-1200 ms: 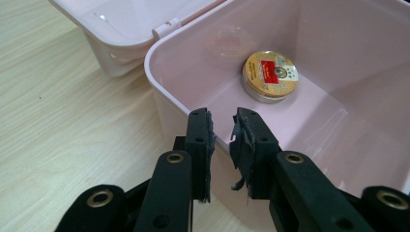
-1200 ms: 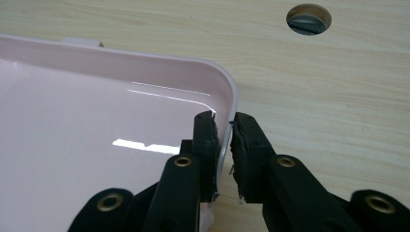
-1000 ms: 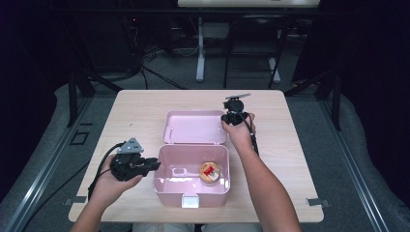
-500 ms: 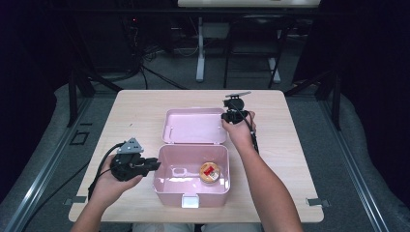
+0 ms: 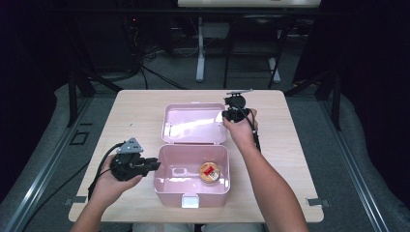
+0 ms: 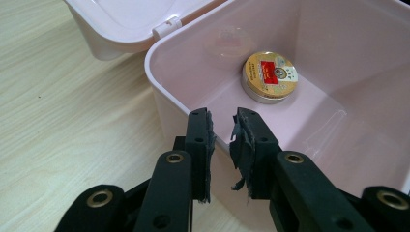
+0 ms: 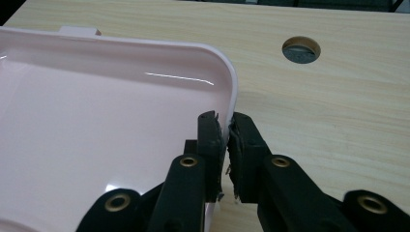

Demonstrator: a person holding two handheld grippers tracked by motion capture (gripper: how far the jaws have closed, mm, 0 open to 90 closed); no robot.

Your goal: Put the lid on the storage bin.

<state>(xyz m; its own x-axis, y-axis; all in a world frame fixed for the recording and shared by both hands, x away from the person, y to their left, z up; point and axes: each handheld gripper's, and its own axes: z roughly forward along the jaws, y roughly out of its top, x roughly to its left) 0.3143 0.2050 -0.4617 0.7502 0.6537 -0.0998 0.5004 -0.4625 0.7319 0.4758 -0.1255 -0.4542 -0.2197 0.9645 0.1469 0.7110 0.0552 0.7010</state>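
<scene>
While flung open, glossy pink box [image 5: 192, 188], lid [image 5: 193, 124] flat

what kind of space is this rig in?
Probably a lab or recording workspace, not a home: a bare wooden table on grey floor, dark curtains around it, loose cables and equipment stands behind.
</scene>
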